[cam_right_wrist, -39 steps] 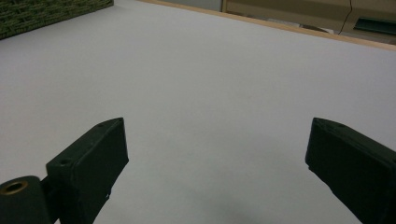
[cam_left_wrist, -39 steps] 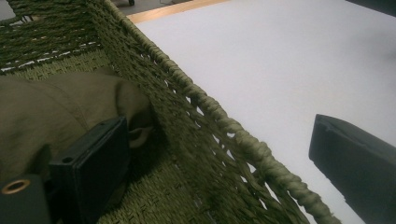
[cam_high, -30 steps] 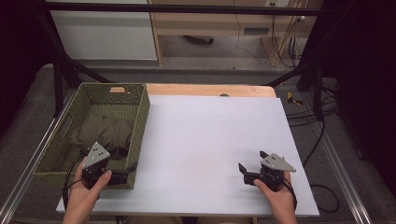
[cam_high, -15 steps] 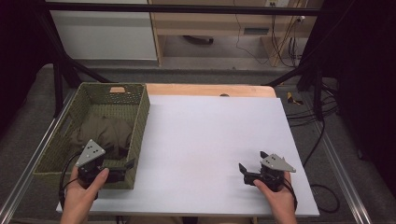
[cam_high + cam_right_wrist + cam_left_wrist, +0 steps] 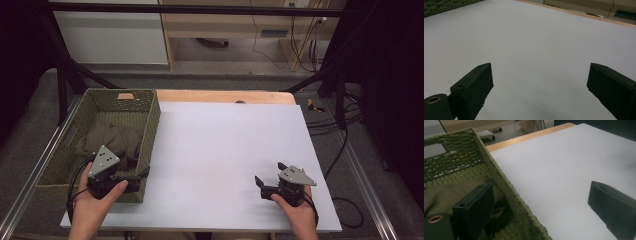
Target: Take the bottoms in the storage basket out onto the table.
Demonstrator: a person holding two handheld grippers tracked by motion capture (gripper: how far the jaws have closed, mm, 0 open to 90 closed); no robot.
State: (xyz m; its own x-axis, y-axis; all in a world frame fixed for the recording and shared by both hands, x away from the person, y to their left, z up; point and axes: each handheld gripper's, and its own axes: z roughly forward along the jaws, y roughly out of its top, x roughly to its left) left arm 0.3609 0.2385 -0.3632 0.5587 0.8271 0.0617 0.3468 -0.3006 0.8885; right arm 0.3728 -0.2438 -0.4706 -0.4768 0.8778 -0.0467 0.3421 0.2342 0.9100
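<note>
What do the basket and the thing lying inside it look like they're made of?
The basket looks woven from olive-green cord or grass fibre, matte; the left gripper view shows plaited strands and open gaps in its wall. The cloth inside looks like soft khaki fabric, probably cotton, matte and creased into folds; its exact fibre can't be told.

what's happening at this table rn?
A person holds a two-jaw gripper in each hand. The left gripper is at the near right corner of the woven basket, jaws open and straddling its wall: one jaw inside over the olive cloth, one outside above the white table. Nothing is gripped yet. The right gripper is open above the bare table near the front edge.
</note>
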